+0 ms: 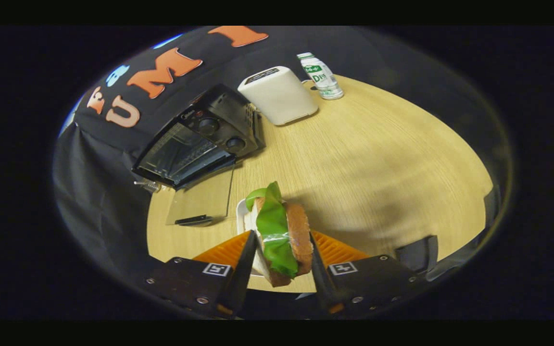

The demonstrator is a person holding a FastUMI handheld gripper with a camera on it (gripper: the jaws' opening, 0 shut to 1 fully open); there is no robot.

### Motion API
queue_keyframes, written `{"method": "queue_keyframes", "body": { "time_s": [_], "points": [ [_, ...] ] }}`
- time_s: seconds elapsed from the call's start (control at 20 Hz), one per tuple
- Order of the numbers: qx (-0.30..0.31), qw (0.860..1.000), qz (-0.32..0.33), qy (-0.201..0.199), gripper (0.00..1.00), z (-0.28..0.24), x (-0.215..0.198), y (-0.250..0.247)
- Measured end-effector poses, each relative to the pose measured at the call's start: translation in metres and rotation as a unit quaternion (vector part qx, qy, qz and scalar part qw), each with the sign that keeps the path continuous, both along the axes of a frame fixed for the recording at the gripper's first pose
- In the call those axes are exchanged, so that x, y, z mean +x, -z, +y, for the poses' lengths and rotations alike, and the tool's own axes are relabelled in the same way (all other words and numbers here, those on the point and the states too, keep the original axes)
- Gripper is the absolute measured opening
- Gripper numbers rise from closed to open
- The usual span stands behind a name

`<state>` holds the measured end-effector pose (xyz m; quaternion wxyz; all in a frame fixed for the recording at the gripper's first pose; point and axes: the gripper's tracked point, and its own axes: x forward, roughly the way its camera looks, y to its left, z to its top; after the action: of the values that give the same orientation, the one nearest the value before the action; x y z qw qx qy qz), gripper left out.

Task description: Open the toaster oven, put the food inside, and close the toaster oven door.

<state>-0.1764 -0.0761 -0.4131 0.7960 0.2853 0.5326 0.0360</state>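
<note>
Gripper view: a sandwich is clamped between the two fingers of the gripper, one finger pressed to its pale bread side and the other to its brown crust side. It is held on edge, with a green lettuce leaf folded over the facing side and rising above the bread. Whether the sandwich is lifted clear cannot be told. Just behind it, at the pale side, the rim of a white plate is seen on the desk.

Beyond the fingers, past the plate, the oven is set on the desk against the black cloth wall. Its glass door is folded down flat over the desk, with the dark handle at the near edge. The open cavity and two round knobs on the panel beside it are faced toward the gripper.

Just beside the oven, further along the desk, a white box-like appliance is stood upright. Near it, a small bottle with a green and white label is stood at the far edge. The wood-grain desk surface around the sandwich is crossed by soft shadows.
</note>
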Motion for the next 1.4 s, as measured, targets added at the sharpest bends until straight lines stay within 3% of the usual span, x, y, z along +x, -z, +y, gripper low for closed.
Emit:
{"method": "queue_keyframes", "body": {
  "time_s": [0.2, 0.6, 0.85, 1.15, 1.4],
  "points": [
    [0.026, 0.999, -0.008, 0.033, 0.36, -0.002, 0.005, -0.01],
    [0.061, 0.992, -0.079, 0.076, 0.34, 0.004, 0.047, -0.067],
    [0.089, 0.988, -0.104, 0.065, 0.34, 0.043, 0.076, -0.085],
    [0.114, 0.986, -0.121, 0.024, 0.34, 0.105, 0.108, -0.088],
    [0.144, 0.981, -0.127, 0.032, 0.34, 0.147, 0.141, -0.085]
  ]
}}
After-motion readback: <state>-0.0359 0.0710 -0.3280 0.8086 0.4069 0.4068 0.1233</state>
